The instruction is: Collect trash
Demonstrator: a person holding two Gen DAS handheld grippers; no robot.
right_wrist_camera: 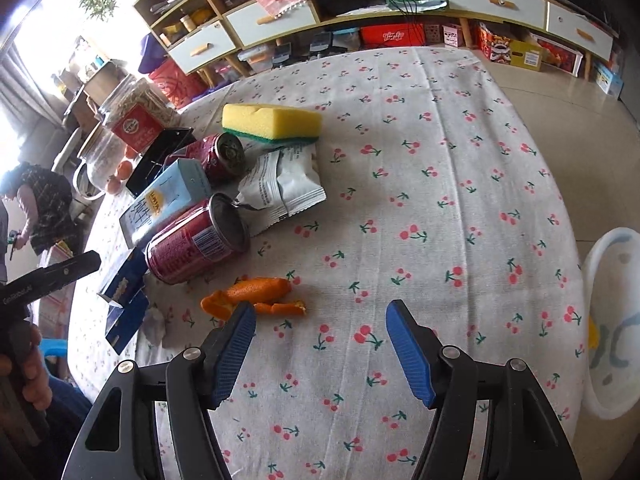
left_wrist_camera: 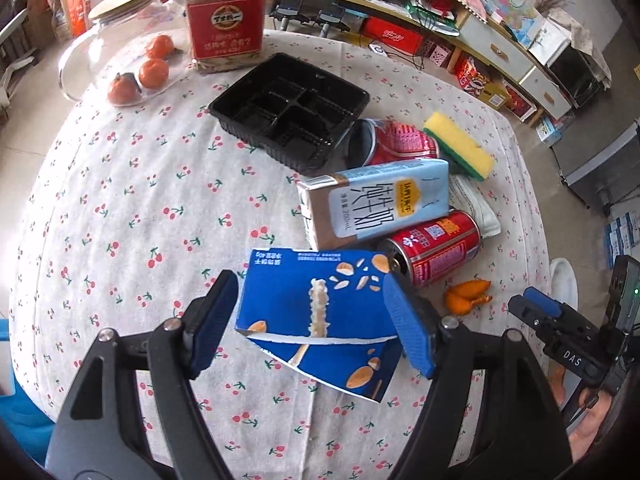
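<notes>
The tabletop, covered with a cloth printed with cherries, carries almost all the trash in one loose heap, so I judge the collecting is only at its beginning. At the right edge of the table stands a white bin, partly in view; it seems to hold little, though its inside is hard to read. The largest piece is the black plastic tray, lying empty beside the seed jar, which is probably not trash. Next come the pale blue milk carton, the torn dark blue box, and two red cans lying on their sides, one against the carton and one behind it. Near them are a yellow sponge, a white foil wrapper and, smallest, the orange peel. The left gripper has its fingers spread on both sides of the blue box; the right one seems to touch the box edge, the left one stands apart, so the box is not yet pinched. The right gripper hangs above the bare cloth with fingers spread and empty, the peel just beside its left finger. All the pieces seen are left to be picked.
</notes>
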